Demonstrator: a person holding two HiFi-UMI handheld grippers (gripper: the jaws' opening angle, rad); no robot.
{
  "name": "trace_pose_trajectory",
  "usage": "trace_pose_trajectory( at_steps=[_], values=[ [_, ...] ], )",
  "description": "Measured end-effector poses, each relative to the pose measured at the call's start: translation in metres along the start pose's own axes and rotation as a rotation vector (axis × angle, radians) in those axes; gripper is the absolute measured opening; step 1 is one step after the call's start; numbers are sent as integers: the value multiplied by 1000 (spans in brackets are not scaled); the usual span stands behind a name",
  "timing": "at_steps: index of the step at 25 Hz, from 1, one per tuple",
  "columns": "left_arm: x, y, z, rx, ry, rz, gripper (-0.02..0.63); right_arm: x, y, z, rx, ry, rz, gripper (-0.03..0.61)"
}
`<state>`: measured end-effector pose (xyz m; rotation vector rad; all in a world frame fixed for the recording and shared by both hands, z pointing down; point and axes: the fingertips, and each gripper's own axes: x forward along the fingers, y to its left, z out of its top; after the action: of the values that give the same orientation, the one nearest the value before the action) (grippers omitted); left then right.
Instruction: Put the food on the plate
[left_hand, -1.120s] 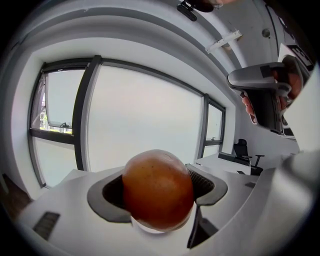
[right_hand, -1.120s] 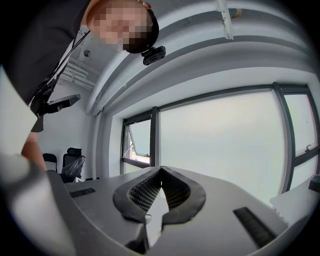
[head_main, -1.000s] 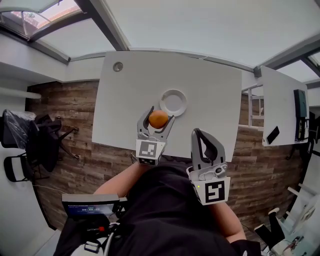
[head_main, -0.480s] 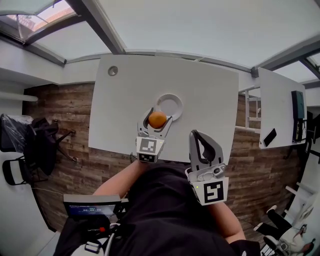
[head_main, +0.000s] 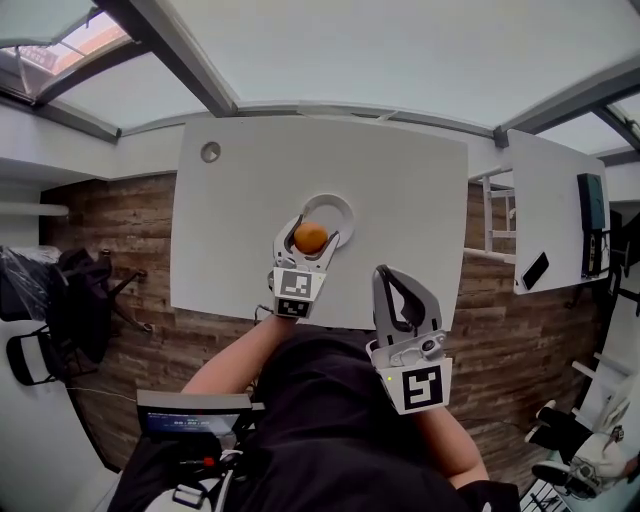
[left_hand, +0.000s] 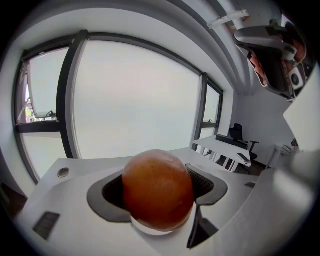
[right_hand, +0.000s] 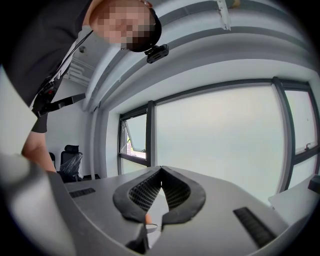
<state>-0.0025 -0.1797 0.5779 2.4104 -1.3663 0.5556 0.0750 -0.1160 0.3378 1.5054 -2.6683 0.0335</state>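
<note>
Orange held above the plate's near edge

The left tool (head_main: 312, 226) is clamped on an orange (head_main: 311, 238), which hangs over the near rim of the white plate (head_main: 341, 209) on the white worktop (head_main: 410, 190); whether it touches the plate cannot be told. The right tool (head_main: 386, 272) is closed on nothing, at the worktop's near edge, well apart from the plate.

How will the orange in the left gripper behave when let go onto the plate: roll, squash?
Round and smooth, the orange will probably roll once released, though the raised rim of the plate may stop it. It shows no denting between the jaws of the left gripper, so it seems firm rather than fragile.
</note>
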Motion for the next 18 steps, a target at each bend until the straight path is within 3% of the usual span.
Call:
trace_pose_trajectory(
  at_steps=[18],
  values=[
    [35,1,-44,-13,87,-27,327,-6,-9,-12,-20,46,-26,6]
  ],
)
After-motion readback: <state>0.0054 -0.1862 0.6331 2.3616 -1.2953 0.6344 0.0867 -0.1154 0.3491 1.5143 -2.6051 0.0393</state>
